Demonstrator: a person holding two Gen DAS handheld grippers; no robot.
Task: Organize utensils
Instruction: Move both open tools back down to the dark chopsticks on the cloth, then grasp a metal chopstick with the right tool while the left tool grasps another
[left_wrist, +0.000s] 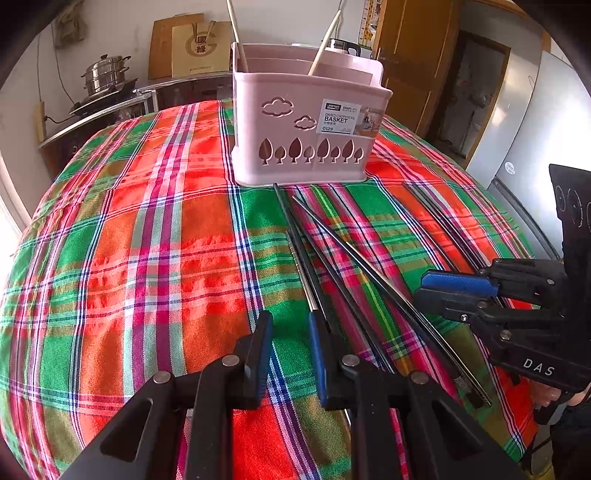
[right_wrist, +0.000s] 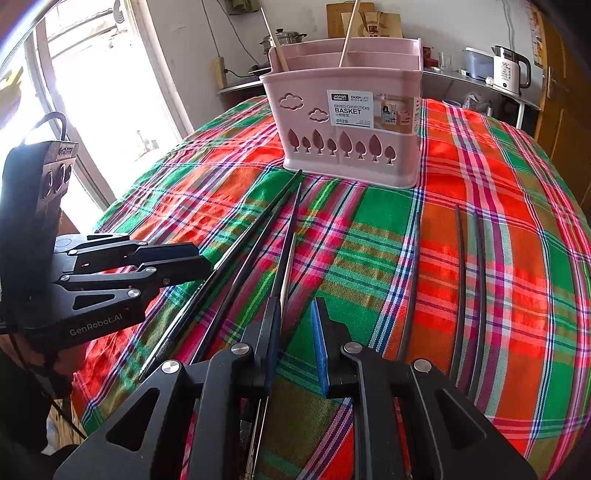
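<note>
On plaid cloth, slim black chopsticks (left_wrist: 343, 266) lie before pink basket (left_wrist: 306, 122).

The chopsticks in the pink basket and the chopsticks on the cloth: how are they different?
The basket chopsticks are pale wood; the cloth chopsticks are dark. The basket chopsticks stand leaning in the pink basket; the cloth chopsticks lie flat on the plaid cloth. Both are long and thin.

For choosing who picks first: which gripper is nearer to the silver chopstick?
Right. The right gripper has the silver chopstick at its fingertips; the left gripper sits just beside its other end.
</note>
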